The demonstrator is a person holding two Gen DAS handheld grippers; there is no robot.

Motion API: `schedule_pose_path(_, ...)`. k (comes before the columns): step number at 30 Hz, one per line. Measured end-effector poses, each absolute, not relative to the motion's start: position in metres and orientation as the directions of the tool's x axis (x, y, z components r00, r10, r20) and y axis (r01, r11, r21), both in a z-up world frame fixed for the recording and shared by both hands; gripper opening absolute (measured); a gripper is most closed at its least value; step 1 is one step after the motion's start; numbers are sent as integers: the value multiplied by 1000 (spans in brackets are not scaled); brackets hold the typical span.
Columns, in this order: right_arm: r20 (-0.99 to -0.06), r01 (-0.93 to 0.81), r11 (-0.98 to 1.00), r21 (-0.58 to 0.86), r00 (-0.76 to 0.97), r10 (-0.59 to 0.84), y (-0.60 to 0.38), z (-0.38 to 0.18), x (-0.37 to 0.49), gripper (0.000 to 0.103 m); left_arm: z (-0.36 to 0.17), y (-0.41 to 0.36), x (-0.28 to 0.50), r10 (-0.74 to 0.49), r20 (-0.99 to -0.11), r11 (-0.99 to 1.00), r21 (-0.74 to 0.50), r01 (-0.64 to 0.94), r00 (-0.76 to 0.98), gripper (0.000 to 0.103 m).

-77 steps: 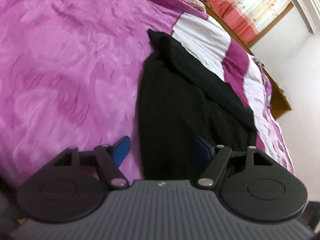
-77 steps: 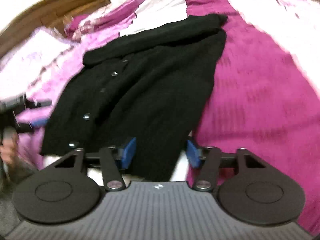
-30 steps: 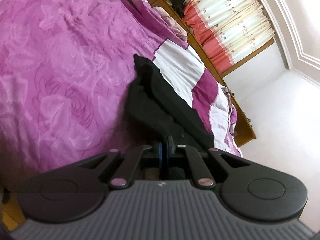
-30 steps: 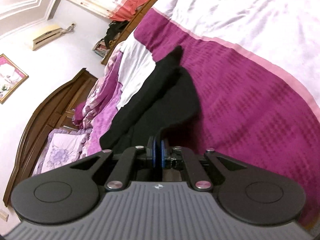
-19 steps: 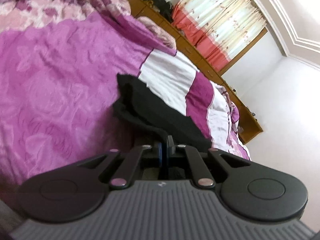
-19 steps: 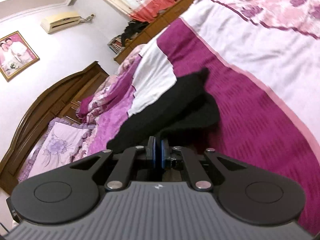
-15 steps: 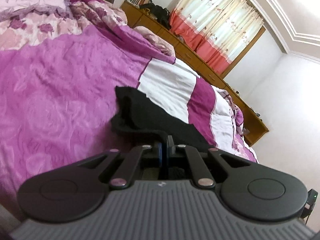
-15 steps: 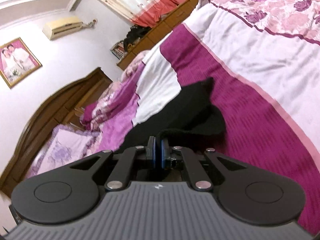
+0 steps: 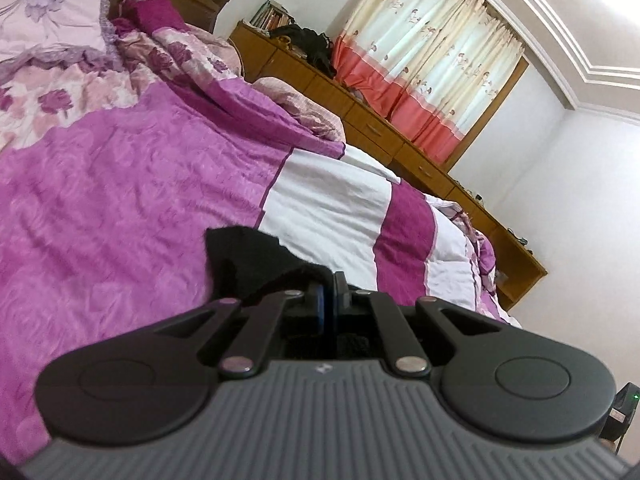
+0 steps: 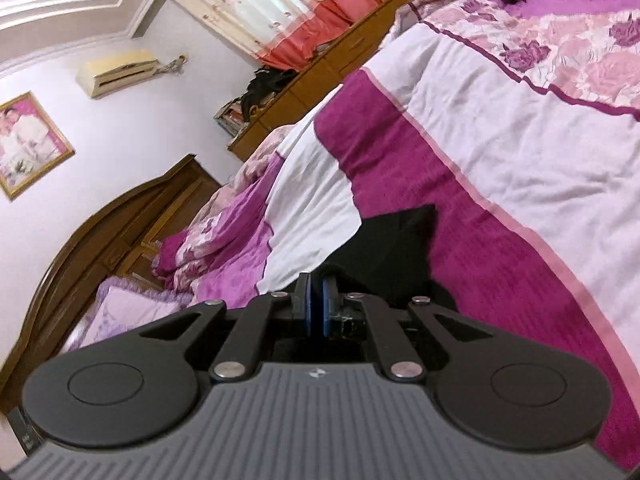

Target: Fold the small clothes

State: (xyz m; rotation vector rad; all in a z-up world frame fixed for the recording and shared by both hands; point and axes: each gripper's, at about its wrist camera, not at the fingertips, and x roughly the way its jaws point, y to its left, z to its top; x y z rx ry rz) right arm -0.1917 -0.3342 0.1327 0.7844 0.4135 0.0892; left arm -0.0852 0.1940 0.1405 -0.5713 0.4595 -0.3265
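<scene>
A small black buttoned cardigan (image 9: 256, 264) lies on the purple and white bedspread (image 9: 120, 216). My left gripper (image 9: 329, 292) is shut on its near edge, and the cloth rises in a fold up to the blue pads. In the right wrist view the same black cardigan (image 10: 392, 248) shows beyond my right gripper (image 10: 317, 300), which is shut on its other near corner. Both grippers hold the hem lifted off the bed; the far end still rests on the cover. Most of the garment is hidden behind the gripper bodies.
The bed fills the area ahead, with bunched floral bedding (image 9: 172, 52) and a pillow (image 10: 120, 312) near the wooden headboard (image 10: 120, 216). A long wooden cabinet (image 9: 360, 120) under curtains (image 9: 432, 72) runs along the far wall.
Both grippers, open over the flat cardigan at first, closed on its near edge. Over the last second they rose and moved forward, lifting the hem so less black cloth shows.
</scene>
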Motion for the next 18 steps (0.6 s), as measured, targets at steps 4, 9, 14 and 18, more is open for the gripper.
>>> schedule_pose_path(4,-342,87,737,670,918,203,-339,134,-147,5,139,182,-51,-395,-354,811,-568,141,848,6)
schedule_pose_path(9,-353,79,745,663,910,218,-345,128,-88,5,133,177,-12,-368,-403,829,-550,100,838,6)
schedule_pose_path(14,-367,85,734,674,901,232,-350,121,-27,5,123,169,32,-346,-438,864,-494,100,830,6)
schedule_pose_path(18,-390,77,791,607,896,212,-346,118,9,5,112,165,70,-342,-459,872,-480,95,820,6)
